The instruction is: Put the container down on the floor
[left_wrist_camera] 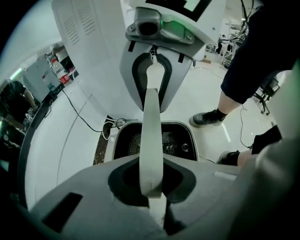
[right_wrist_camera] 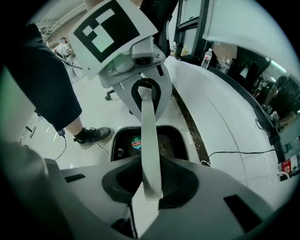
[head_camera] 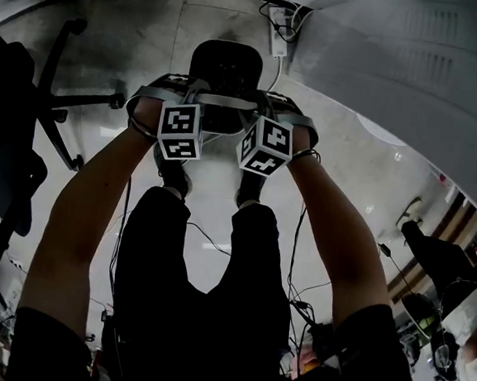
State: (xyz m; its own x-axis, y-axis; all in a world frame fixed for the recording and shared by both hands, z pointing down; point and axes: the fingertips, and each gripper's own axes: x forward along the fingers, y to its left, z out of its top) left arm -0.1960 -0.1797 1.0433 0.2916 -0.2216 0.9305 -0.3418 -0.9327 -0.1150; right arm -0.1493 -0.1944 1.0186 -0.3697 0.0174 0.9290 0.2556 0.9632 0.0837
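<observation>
A black container (head_camera: 226,68) with a pale rim (left_wrist_camera: 152,125) hangs below a flat grey handle (left_wrist_camera: 151,117) that arches over it. In the head view both grippers meet over the handle (head_camera: 221,101), the left gripper (head_camera: 179,110) on its left end and the right gripper (head_camera: 266,117) on its right end. My left gripper (left_wrist_camera: 152,190) is shut on one end of the strap, and the right one shows opposite it (left_wrist_camera: 161,28). The right gripper (right_wrist_camera: 147,194) is shut on the other end of the handle (right_wrist_camera: 149,136). Mesh and a round sticker (right_wrist_camera: 136,143) show inside the container (right_wrist_camera: 171,140).
My shoes (head_camera: 173,180) stand on the pale glossy floor just behind the container. A power strip with cables (head_camera: 282,23) lies beyond it, by a white curved counter (head_camera: 399,67). An office chair base (head_camera: 59,103) is at the left. More cables (head_camera: 217,246) trail on the floor.
</observation>
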